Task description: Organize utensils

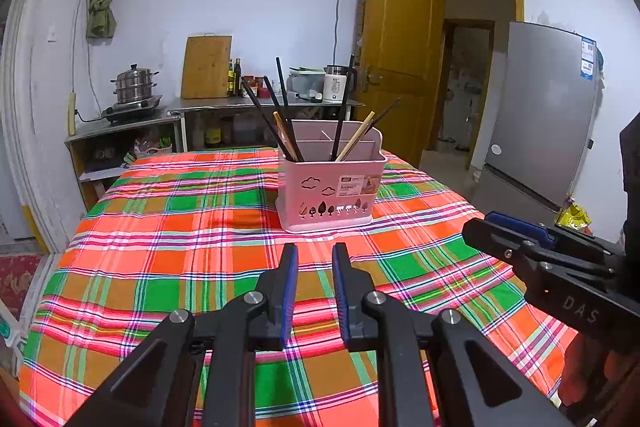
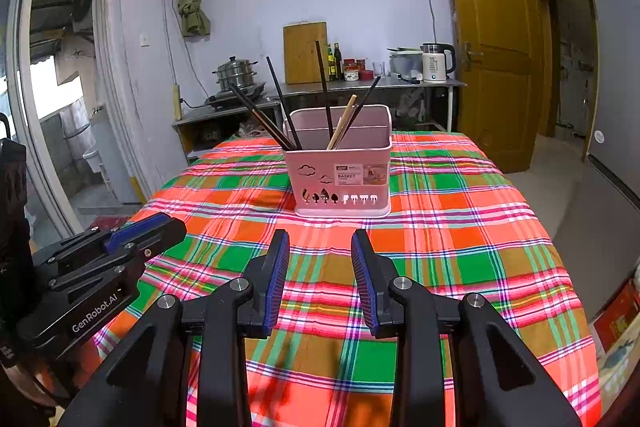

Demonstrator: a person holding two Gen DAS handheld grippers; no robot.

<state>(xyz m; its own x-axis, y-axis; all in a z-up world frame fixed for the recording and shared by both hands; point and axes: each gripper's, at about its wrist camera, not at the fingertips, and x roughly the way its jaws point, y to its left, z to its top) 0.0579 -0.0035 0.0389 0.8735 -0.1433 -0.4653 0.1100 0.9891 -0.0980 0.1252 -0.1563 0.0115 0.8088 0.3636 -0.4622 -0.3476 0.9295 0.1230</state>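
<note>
Both empty: our left gripper barely parted, right gripper wider; chopsticks sit mixed in the pink basket; we'd pinch one stick high, lifting straight.

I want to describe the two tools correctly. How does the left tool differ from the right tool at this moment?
The left tool has its fingers close together with a narrow gap; the right tool has its fingers clearly wider apart. The left tool sits to the left of the pink basket, while the right tool faces the basket more directly. Both are black with blue pads, hold nothing, and hang over the plaid tablecloth, short of the basket holding the chopsticks.
</note>
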